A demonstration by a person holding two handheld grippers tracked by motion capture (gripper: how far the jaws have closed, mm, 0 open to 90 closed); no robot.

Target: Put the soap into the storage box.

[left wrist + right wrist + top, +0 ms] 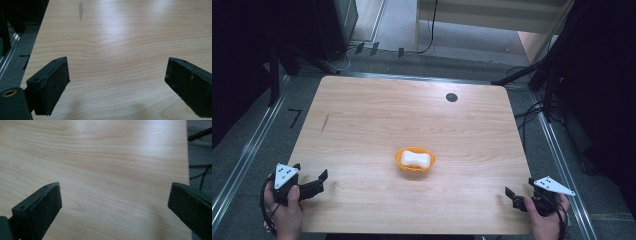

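An orange bowl sits near the middle of the wooden table, a little toward the person's side, and a white, bone-shaped piece lies inside it, resting across the bowl's hollow; from this height it may be a bar of soap, but the high view is too small to be sure. The left gripper is held at the near left corner of the table, its jaws spread wide and pointing inward toward the centre, with nothing between them. In the left gripper view the two black pads stand far apart over bare wood grain, and a dark streak marks the tabletop farther off. The right gripper is at the near right edge of the table, also with its jaws wide apart and gripping nothing; in the right gripper view its pads frame plain wood, with the table's edge and some cables on the floor beyond the right-hand pad. The bowl and its white piece lie between the two grippers but well apart from both, farther up the table than either pair of fingertips, and neither gripper touches them. A small dark round spot shows on the table's far side, well beyond the bowl.
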